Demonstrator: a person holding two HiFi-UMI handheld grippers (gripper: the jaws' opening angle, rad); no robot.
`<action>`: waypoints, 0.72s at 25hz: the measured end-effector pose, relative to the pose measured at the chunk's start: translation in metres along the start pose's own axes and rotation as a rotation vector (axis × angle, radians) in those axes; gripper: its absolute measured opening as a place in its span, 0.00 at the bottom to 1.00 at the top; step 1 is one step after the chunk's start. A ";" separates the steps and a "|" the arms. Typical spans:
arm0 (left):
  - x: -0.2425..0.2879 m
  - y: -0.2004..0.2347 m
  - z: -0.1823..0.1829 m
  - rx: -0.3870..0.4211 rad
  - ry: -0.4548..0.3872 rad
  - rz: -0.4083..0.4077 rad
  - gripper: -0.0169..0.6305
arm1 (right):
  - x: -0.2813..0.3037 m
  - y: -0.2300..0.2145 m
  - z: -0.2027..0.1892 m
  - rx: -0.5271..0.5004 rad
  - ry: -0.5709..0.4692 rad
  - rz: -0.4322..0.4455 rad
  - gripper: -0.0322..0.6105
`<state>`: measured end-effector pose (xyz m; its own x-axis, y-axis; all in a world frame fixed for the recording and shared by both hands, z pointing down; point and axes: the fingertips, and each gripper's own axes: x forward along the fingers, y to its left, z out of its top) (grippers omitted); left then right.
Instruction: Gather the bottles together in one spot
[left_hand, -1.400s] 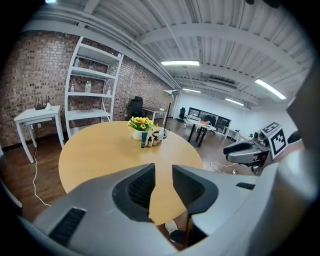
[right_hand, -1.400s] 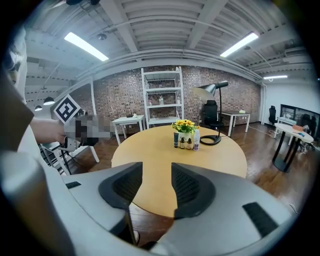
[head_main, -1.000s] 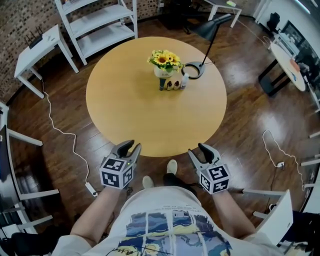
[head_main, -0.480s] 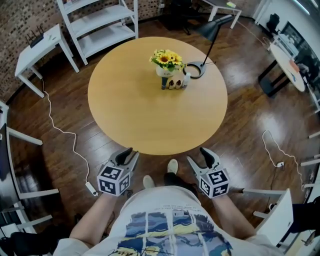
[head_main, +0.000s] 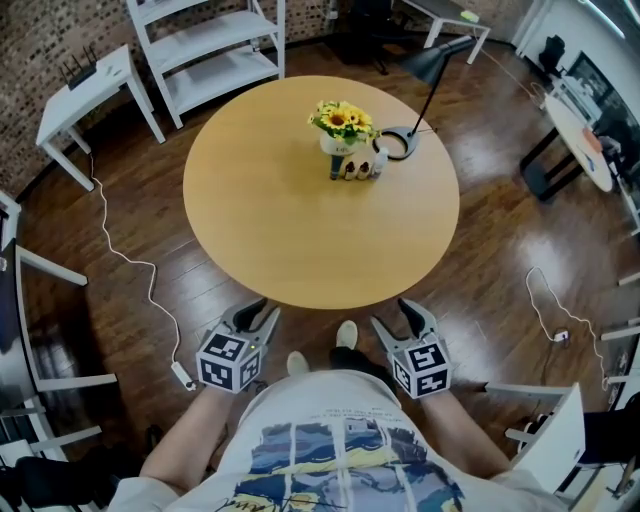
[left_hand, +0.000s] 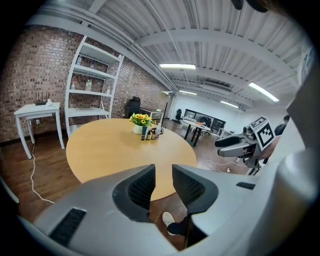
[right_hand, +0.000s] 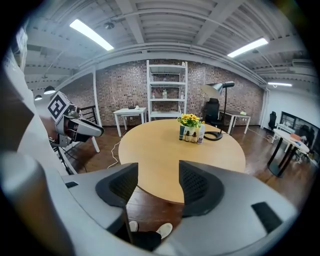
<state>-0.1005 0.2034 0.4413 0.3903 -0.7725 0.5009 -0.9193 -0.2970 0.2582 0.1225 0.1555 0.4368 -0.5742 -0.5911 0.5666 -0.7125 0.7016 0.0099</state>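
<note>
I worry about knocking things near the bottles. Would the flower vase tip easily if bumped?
The vase looks squat and broad, so it probably stays upright under a light bump. The flowers spread above it, adding some top weight. It looks like white ceramic, so likely breakable. The bottles stand close in front, so pushing them could nudge it.

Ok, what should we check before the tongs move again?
1. Left tongs empty, jaws apart: ok.
2. Right tongs empty, jaws have just been opening wide: ok.
3. Bottles bunched beside the flower vase: ok.
4. No stray bottle elsewhere on the table: ok.
5. Tongs near the bottles: not ok, both are off the table's near edge.
6. Bottles touching the lamp base: cannot tell.
</note>
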 end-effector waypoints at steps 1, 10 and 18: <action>-0.001 0.001 0.000 0.001 -0.001 0.003 0.20 | 0.000 0.002 0.000 -0.001 0.004 0.004 0.46; -0.005 0.000 -0.006 -0.004 -0.012 -0.004 0.20 | 0.001 0.010 -0.004 -0.030 0.010 0.004 0.46; -0.012 0.004 -0.010 0.001 -0.013 0.006 0.20 | 0.004 0.016 -0.007 -0.041 0.014 0.004 0.46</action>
<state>-0.1080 0.2176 0.4443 0.3842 -0.7814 0.4917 -0.9216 -0.2927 0.2549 0.1116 0.1672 0.4453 -0.5715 -0.5826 0.5779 -0.6928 0.7199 0.0407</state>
